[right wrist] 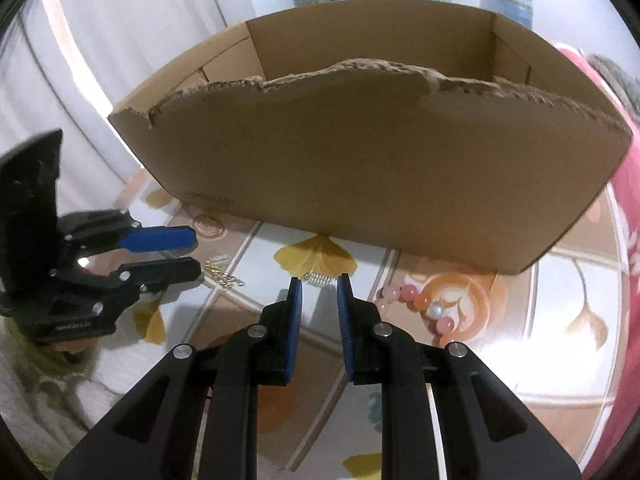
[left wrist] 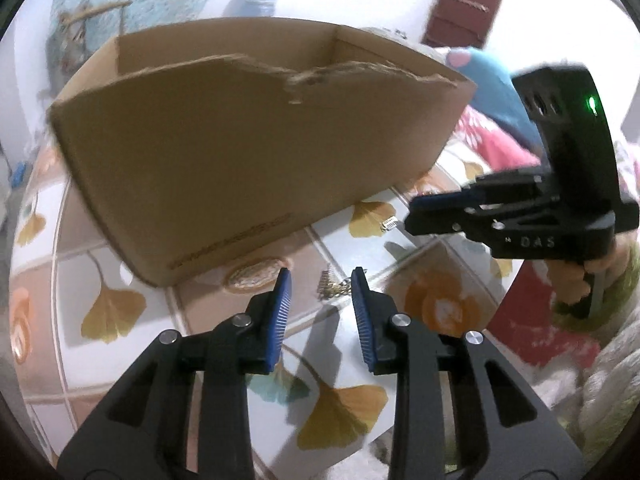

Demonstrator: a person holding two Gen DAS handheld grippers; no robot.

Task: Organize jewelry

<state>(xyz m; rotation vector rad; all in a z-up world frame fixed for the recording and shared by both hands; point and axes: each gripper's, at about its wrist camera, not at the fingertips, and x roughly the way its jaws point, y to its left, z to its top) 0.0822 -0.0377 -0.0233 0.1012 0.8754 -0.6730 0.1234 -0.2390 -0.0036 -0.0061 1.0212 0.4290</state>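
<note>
Jewelry lies loose on the tabletop [right wrist: 560, 292] in front of the cardboard box [right wrist: 360, 168]. Small metal chain piece [left wrist: 334, 286] sits just beyond the left tool [left wrist: 320, 280], roughly in line with the gap between its pads; the right wrist view shows it [right wrist: 224, 276] beside that tool's tips. Silver spring-like piece [right wrist: 318, 279] lies just ahead of the right tool [right wrist: 319, 285]. Pink bead bracelet [right wrist: 416, 304] lies to the right of the right tool, partly hidden behind its finger.

Left tool: jaws partway apart, nothing pinched, pads not touching the chain. Right tool: narrow gap, nothing between the pads that I can see; in the left wrist view its tip [left wrist: 412, 216] hovers near the small silver piece [left wrist: 390, 223].

Progress: looks early. Three pieces still outside the box; the box interior shows only walls, the floor is hidden, so I can't tell if anything is inside. Left to do, as I judge: pick up each piece and drop it in.

Around: patterned leaf cloth, an oval coin-like disc [left wrist: 256, 274] by the box base, blue jar [right wrist: 514, 0] behind. The box's tall torn front wall stands between the tools and the inside, so a carry likely has to go over it. The two tools are close together.
</note>
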